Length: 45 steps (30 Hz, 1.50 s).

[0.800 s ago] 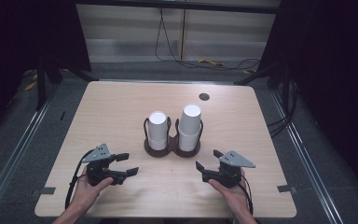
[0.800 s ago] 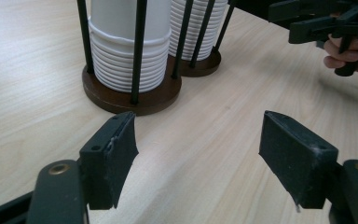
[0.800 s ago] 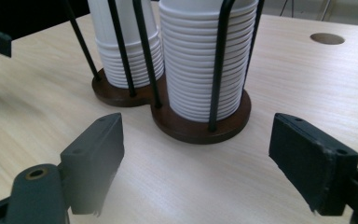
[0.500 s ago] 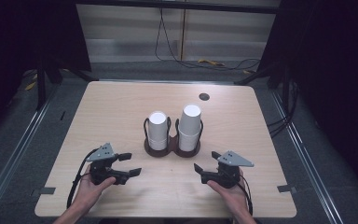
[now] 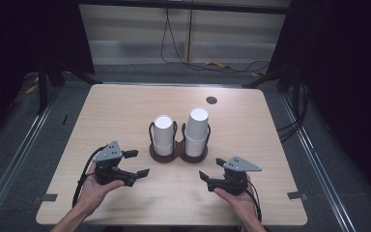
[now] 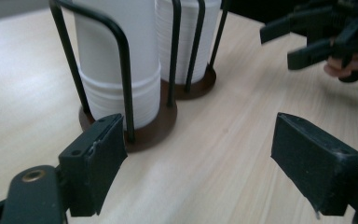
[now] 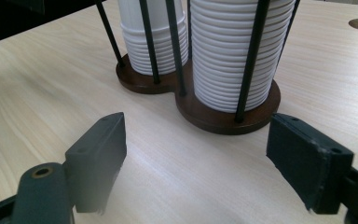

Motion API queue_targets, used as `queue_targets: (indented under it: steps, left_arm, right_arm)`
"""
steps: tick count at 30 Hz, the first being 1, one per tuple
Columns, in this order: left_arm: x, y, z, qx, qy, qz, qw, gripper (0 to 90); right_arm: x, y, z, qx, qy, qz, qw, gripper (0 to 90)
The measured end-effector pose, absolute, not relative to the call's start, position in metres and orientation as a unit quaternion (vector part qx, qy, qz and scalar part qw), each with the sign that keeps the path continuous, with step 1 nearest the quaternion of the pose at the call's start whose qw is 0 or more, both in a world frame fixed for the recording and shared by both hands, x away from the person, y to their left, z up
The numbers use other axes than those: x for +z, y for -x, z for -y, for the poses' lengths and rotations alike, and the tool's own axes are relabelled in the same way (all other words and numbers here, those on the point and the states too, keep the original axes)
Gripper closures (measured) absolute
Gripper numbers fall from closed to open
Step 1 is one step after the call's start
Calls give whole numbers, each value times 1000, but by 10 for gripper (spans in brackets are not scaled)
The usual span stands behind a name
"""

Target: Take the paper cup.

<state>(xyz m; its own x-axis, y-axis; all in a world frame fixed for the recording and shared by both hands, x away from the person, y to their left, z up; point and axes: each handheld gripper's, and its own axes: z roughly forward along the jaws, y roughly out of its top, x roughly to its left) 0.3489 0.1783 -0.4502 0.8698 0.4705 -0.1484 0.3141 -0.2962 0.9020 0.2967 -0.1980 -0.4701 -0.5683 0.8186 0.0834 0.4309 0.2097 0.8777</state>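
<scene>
A dark wooden cup holder [image 5: 178,155] with black wire hoops stands mid-table and carries two stacks of white paper cups: a shorter left stack [image 5: 164,135] and a taller right stack [image 5: 197,130]. My left gripper [image 5: 137,163] is held open near the front left, pointing right at the holder. My right gripper [image 5: 211,169] is open at the front right, pointing left. In the left gripper view the open left gripper [image 6: 200,158] faces the nearer stack [image 6: 116,60], with nothing between its jaws. In the right gripper view the right gripper [image 7: 196,154] frames the holder base [image 7: 223,119], apart from it.
A round dark grommet hole [image 5: 211,100] sits in the light wooden table [image 5: 251,125] behind the right stack. Cables lie on the floor beyond the far edge. The other gripper [image 6: 307,39] appears at the upper right of the left gripper view.
My left gripper has edged slightly right and forward toward the holder. The right gripper has barely moved. Both stay open.
</scene>
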Motion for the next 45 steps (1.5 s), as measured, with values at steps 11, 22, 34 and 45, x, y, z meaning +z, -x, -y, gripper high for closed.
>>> queue_targets:
  steps: [11,22,34,45]
  left_arm:
    - [-434,-362,-170,52,-815,-221,534,157]
    - [-414,-383,-158,70,-822,-225,518,193]
    - [-399,-398,-156,87,-809,-230,533,233]
    - [-385,-419,-153,78,-808,-235,535,245]
  right_arm:
    - [-471,-295,190,467,-406,-759,200,191]
    - [-471,-292,193,467,-406,-762,193,193]
    - [-471,-292,191,464,-405,-766,184,199]
    - [-471,-292,191,463,-406,-766,186,202]
